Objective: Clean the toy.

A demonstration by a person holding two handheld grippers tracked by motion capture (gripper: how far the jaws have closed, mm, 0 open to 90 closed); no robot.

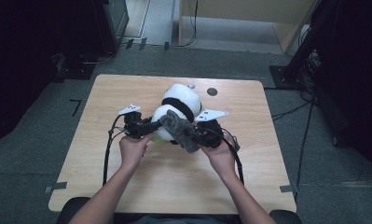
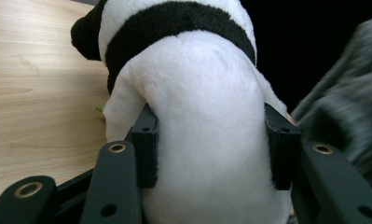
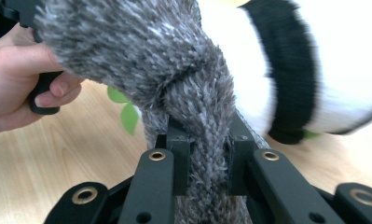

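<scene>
Mid-frame on light wooden table (image 1: 127, 196): left gripper (image 2: 211, 140) clamped on white-and-black plush panda (image 2: 202, 116); right gripper (image 3: 207, 158) pinching fuzzy grey knitted cloth (image 3: 141, 51).

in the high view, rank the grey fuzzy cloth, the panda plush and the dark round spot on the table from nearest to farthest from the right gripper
1. grey fuzzy cloth: pinched in the right gripper, draped to its left.
2. panda plush: just beyond the cloth, at table centre, clamped by the left gripper.
3. dark round spot: farther back on the table, past the panda.
</scene>
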